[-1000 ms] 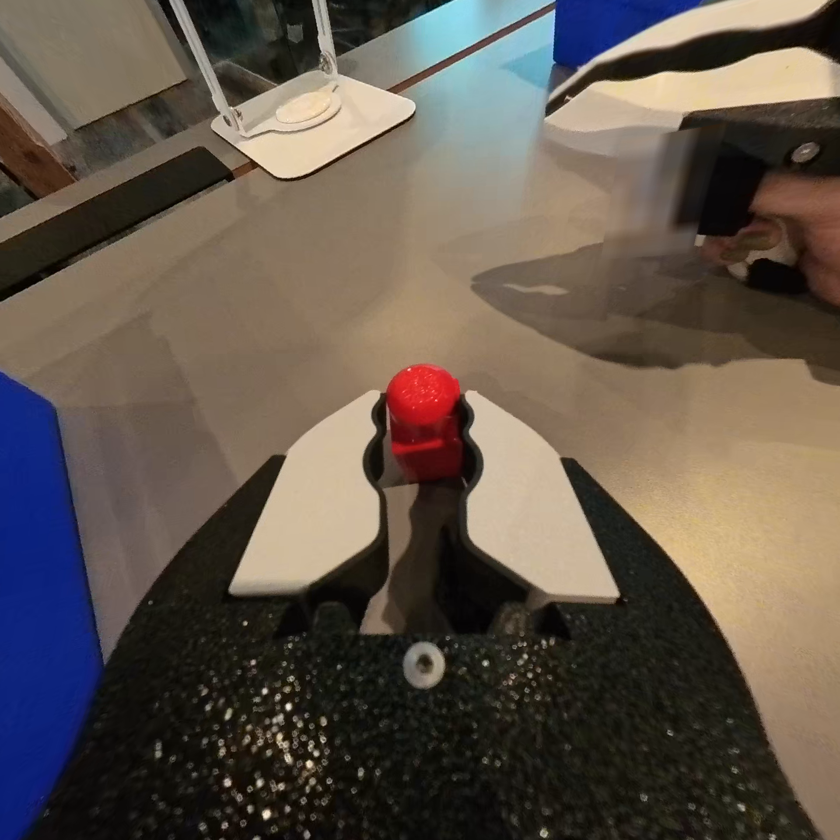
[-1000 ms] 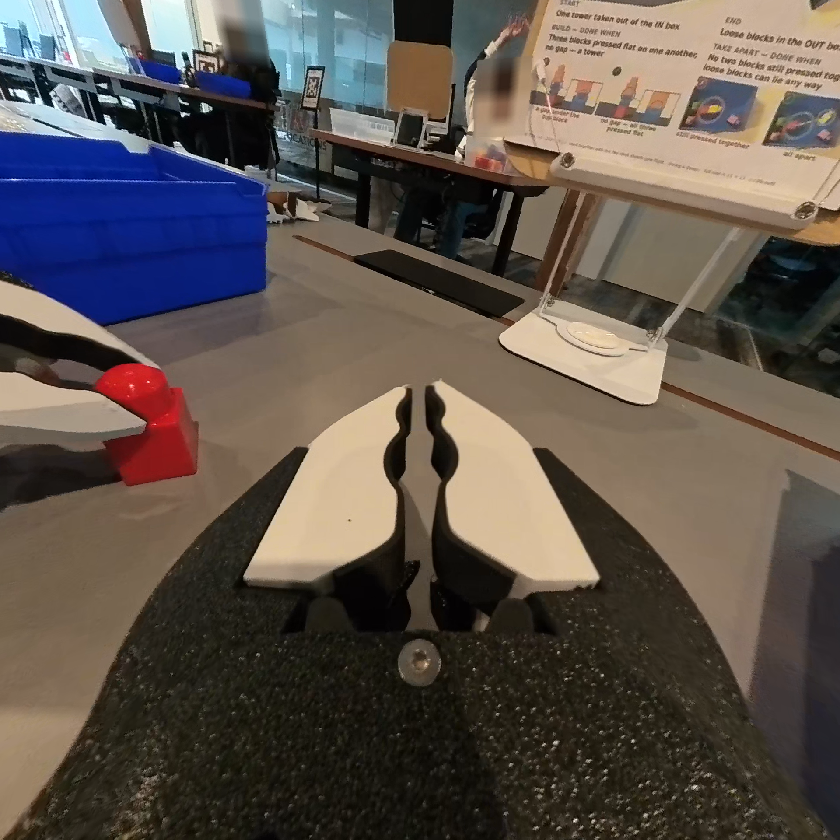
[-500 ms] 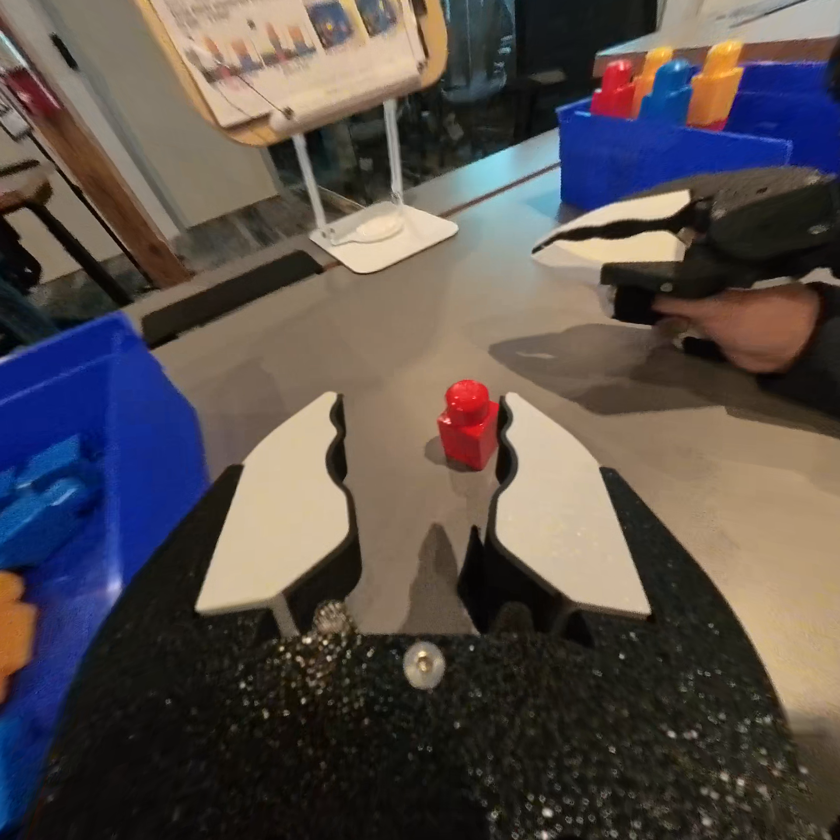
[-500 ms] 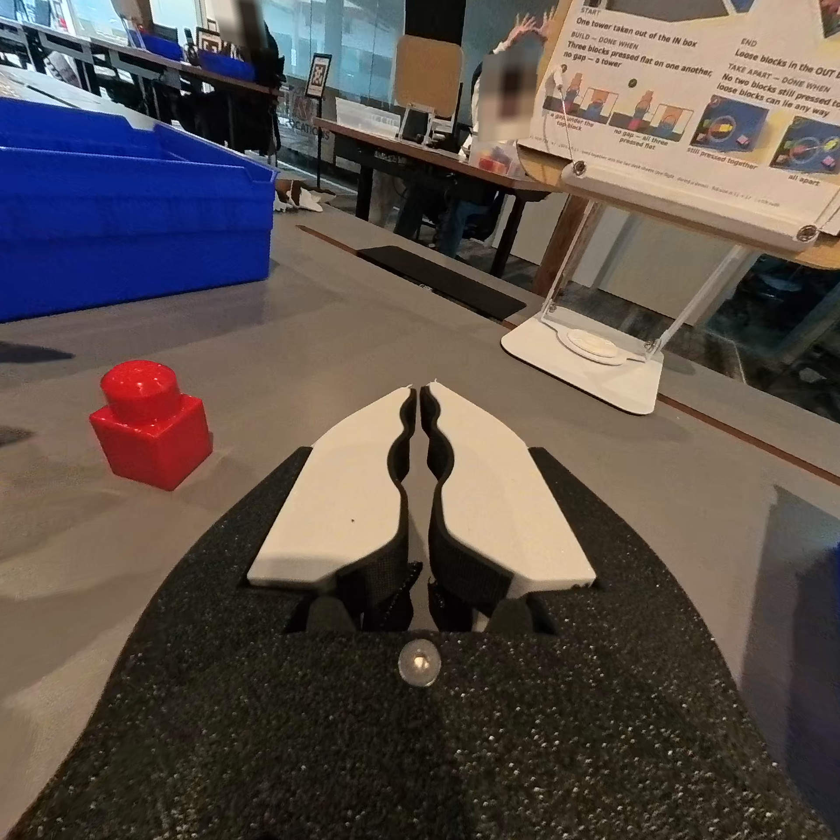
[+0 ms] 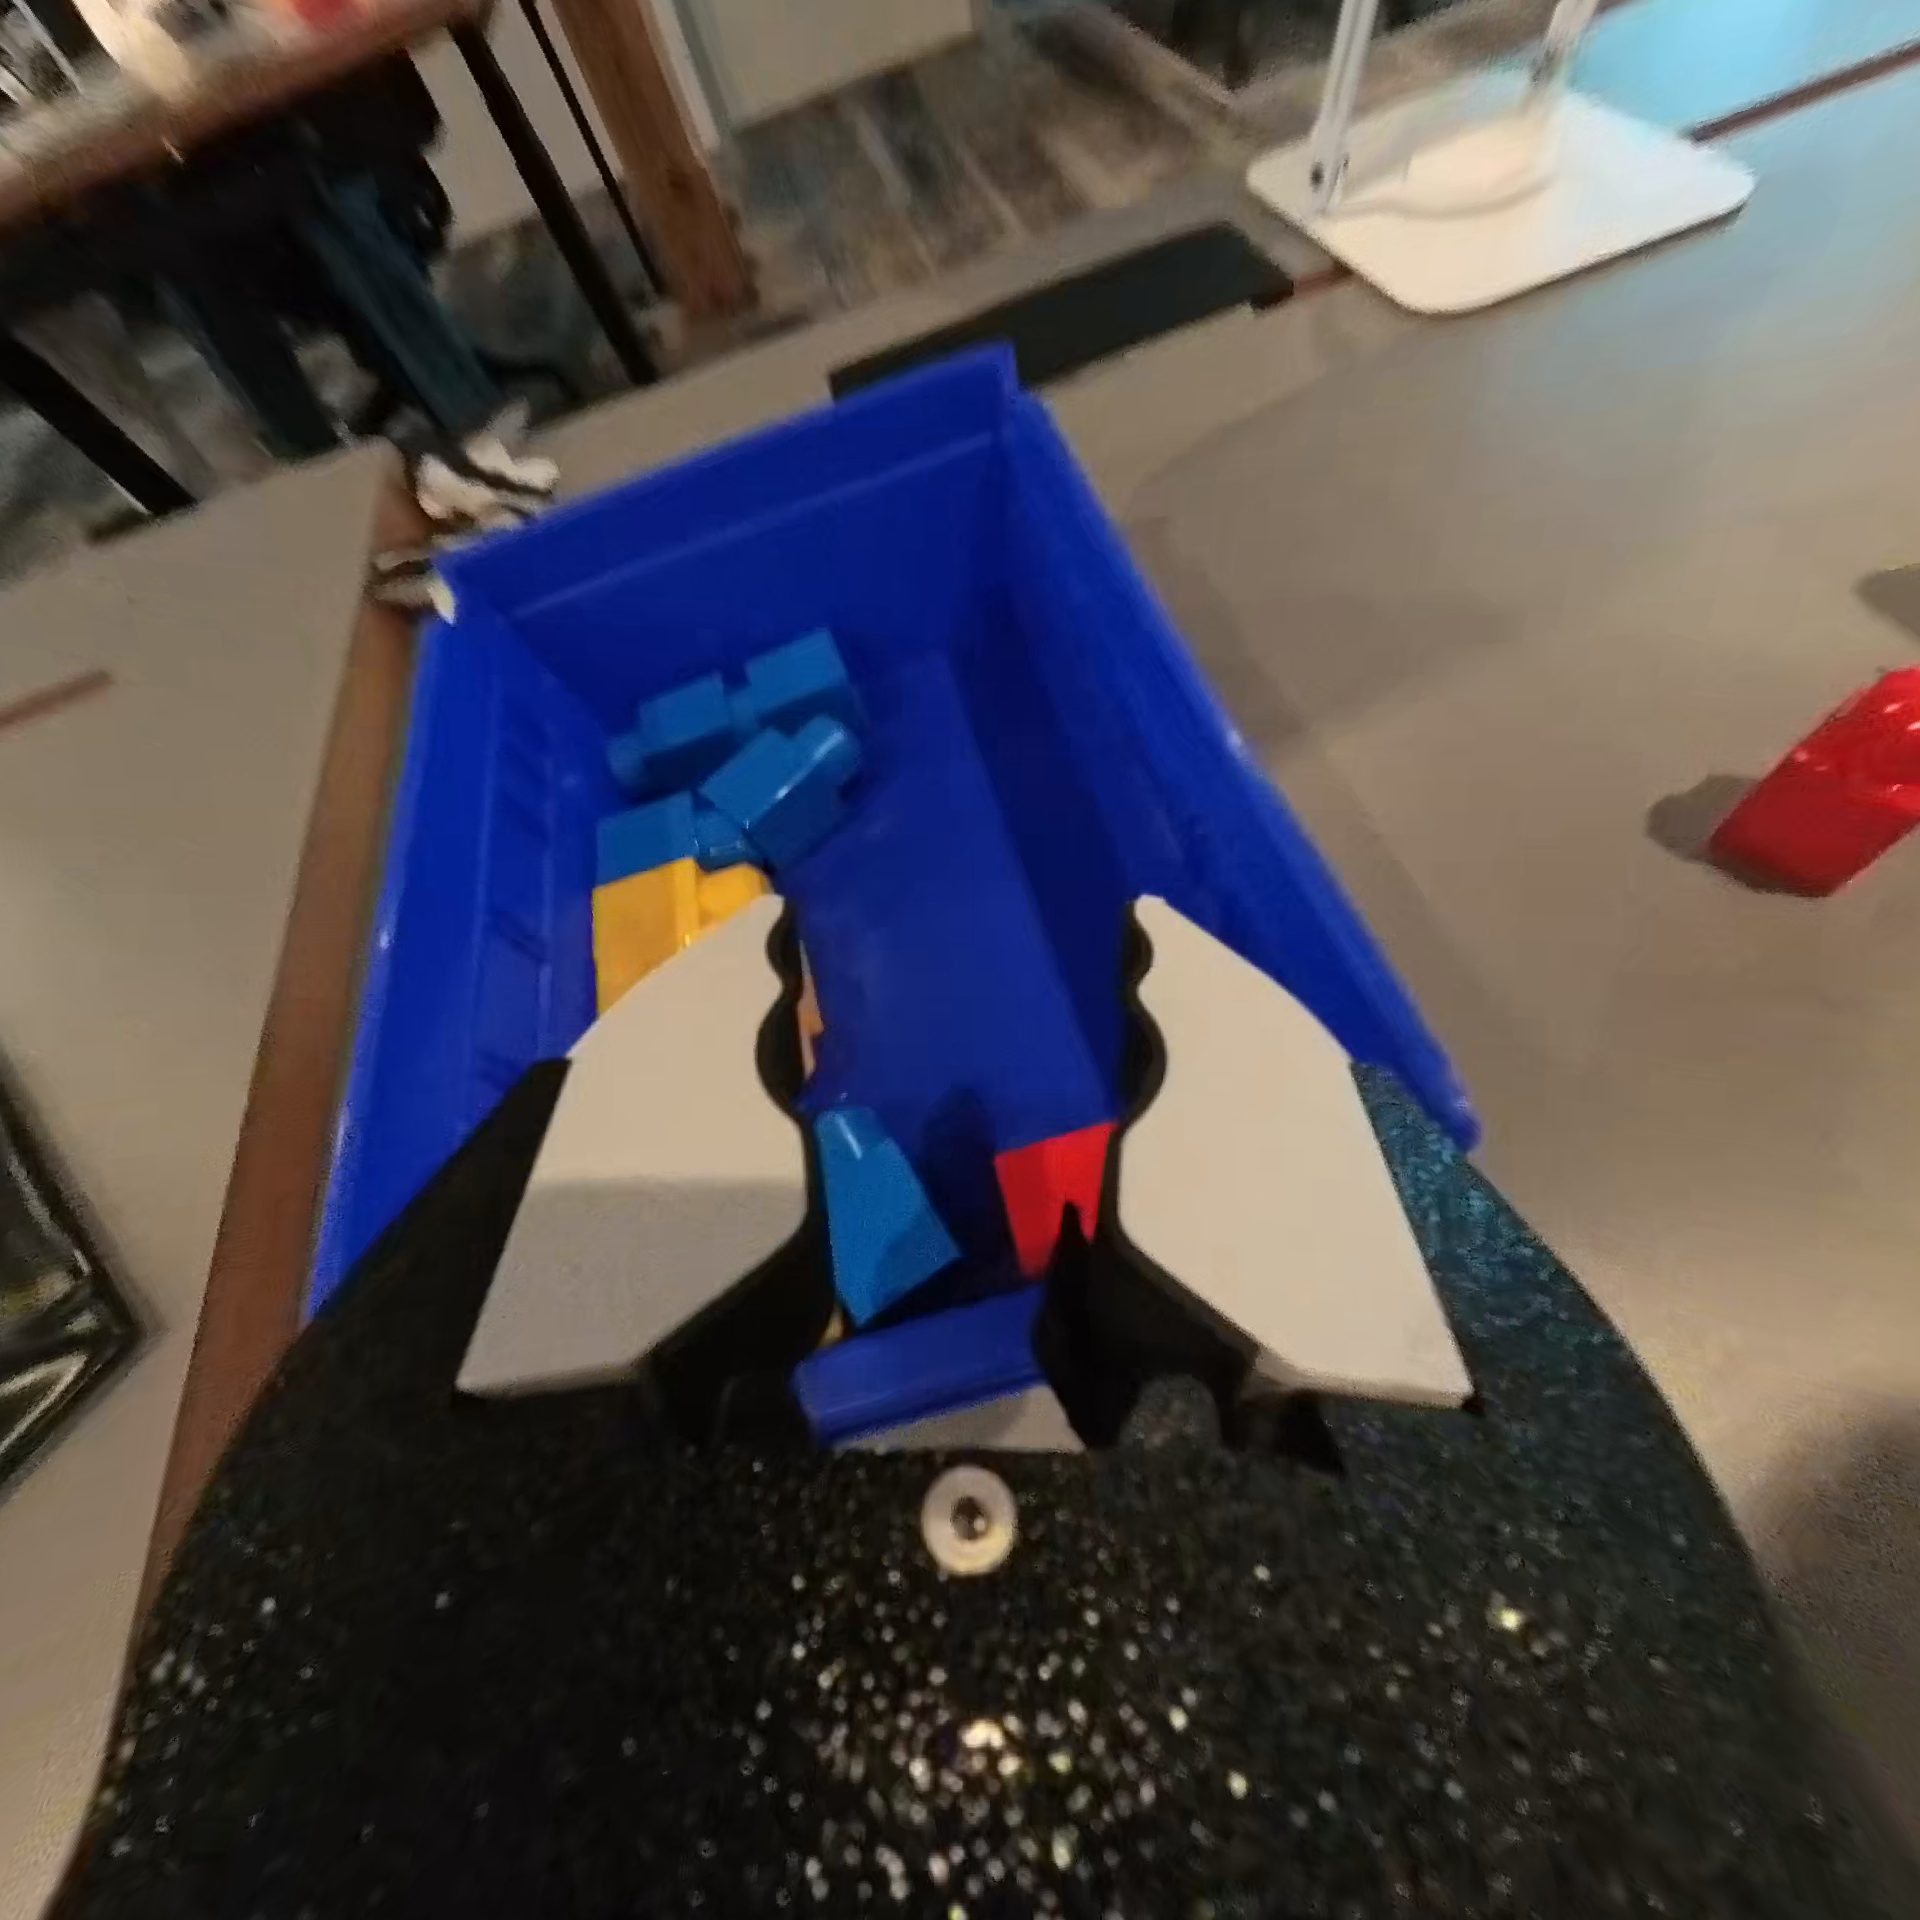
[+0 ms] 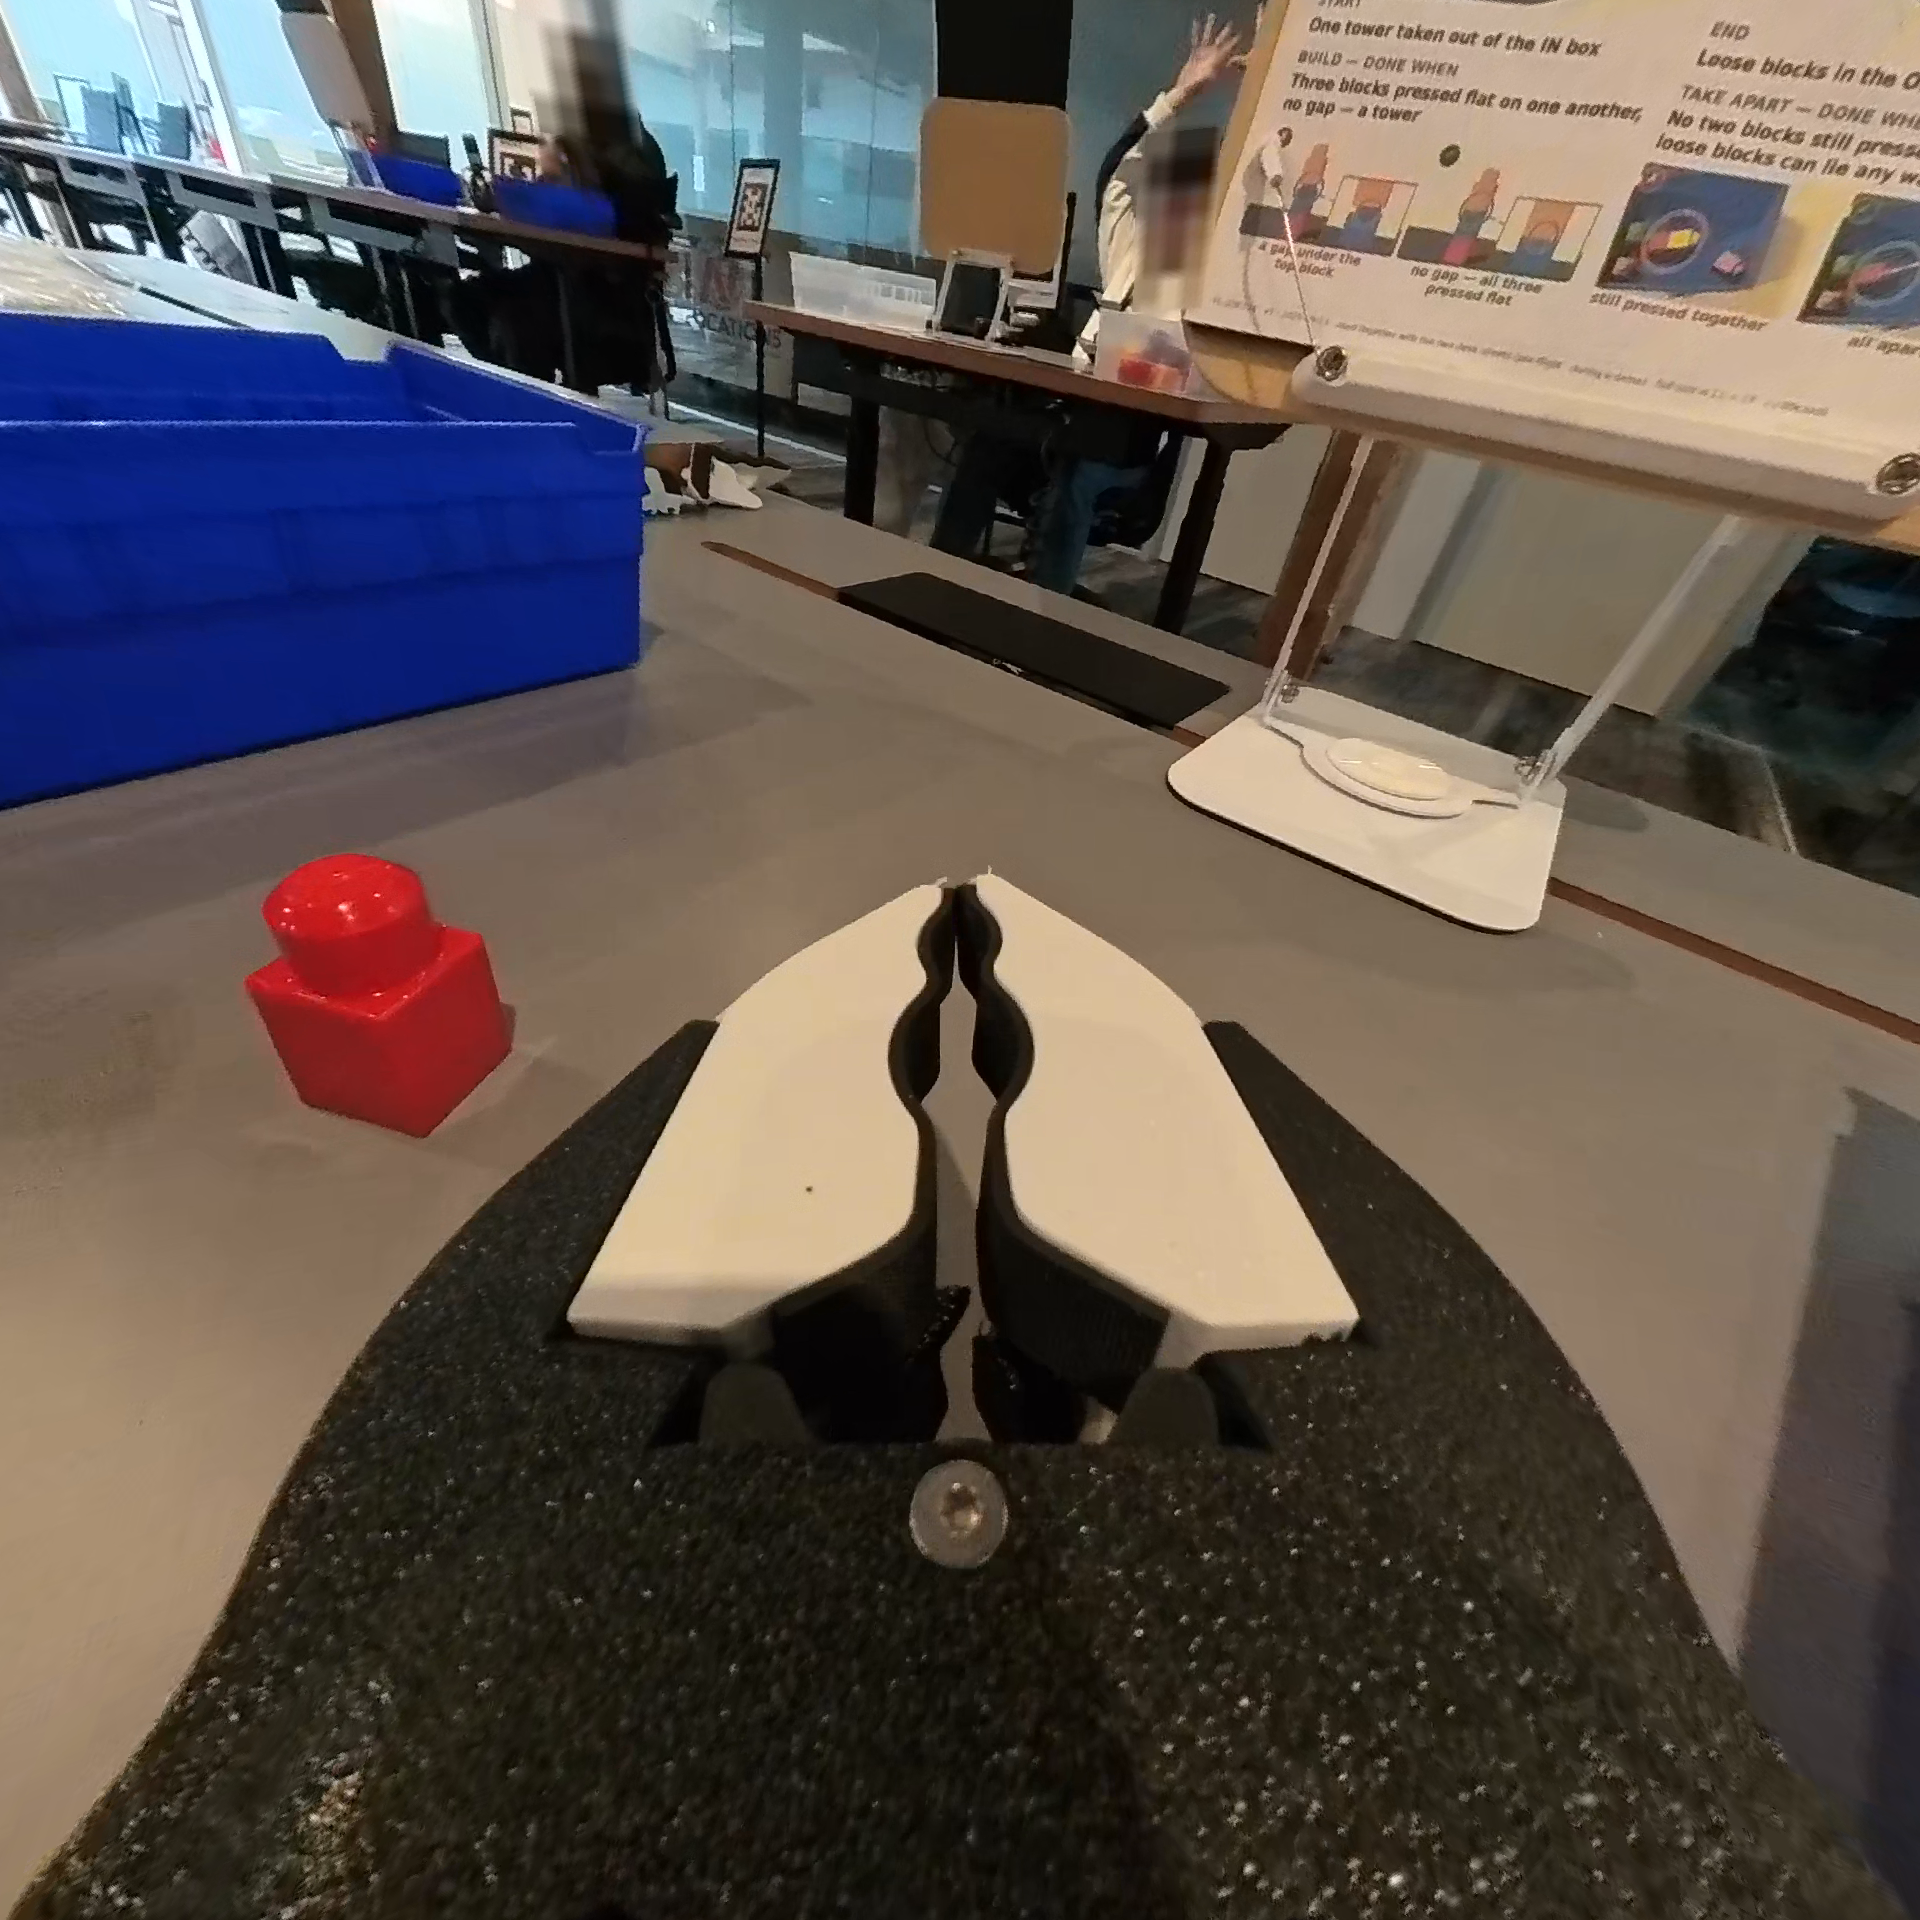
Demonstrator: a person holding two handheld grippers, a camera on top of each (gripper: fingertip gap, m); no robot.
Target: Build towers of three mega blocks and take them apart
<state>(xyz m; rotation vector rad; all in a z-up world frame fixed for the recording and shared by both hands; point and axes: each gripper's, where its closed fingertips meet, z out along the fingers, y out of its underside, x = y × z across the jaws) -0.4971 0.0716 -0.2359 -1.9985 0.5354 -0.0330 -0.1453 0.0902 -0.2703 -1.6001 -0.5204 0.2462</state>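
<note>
A red mega block [image 6: 376, 1008] stands upright on the grey table, to the left of my right gripper [image 6: 961, 881], which is shut and empty. The block also shows blurred at the right edge of the left wrist view [image 5: 1829, 800]. My left gripper [image 5: 956, 914] is open and empty above a blue bin [image 5: 1081, 665]. The bin holds several loose blue blocks [image 5: 748, 748], a yellow block [image 5: 649, 920], another blue block [image 5: 878, 1216] and a red block [image 5: 1049, 1184] between my fingers.
A white stand base [image 6: 1382, 821] with a clear post carries an instruction board [image 6: 1621, 208] at the back right. A black strip [image 6: 1029, 644] lies near the table's far edge. The blue bin [image 6: 312, 582] stands at the left in the right wrist view. My hands' fingertips stand some 35 centimeters from each other.
My left gripper let go of the red block, opened, and swung left over the blue bin. The red block stays on the table. My right gripper stayed shut.
</note>
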